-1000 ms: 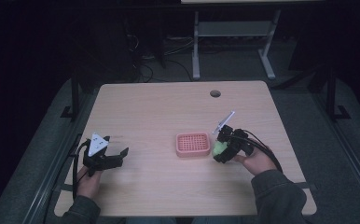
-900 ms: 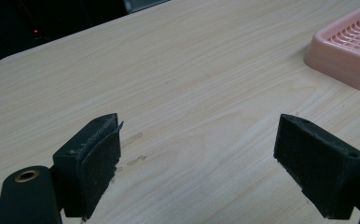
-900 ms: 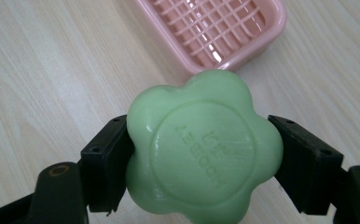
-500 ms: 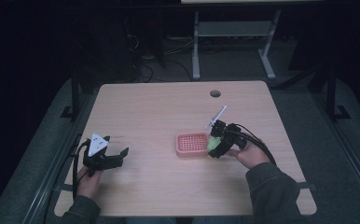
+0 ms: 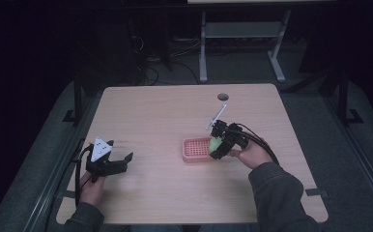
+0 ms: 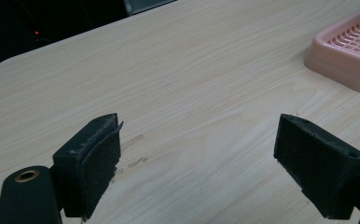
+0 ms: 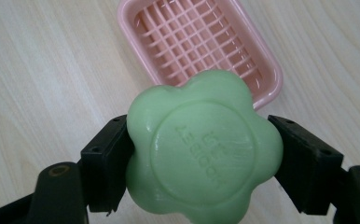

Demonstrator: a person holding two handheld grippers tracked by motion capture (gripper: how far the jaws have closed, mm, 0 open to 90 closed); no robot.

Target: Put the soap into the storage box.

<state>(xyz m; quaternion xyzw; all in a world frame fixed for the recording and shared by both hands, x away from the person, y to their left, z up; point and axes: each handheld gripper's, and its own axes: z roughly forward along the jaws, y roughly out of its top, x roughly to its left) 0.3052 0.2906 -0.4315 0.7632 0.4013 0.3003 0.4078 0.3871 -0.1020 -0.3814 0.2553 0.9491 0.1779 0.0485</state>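
Soap held over the edge of the dish; the other gripper idle.

At the left we find the left gripper low over the wooden table, near its left front edge, with its jaws released and standing wide apart on nothing. Well to its right we note the pink soap dish, a slatted tray lying flat near the table's middle. At the dish's right end we record the right gripper, clenched on a green flower-shaped soap, one jaw pressing each side. In the right gripper view the soap sits above the dish's near rim, the embossed face turned to the camera.
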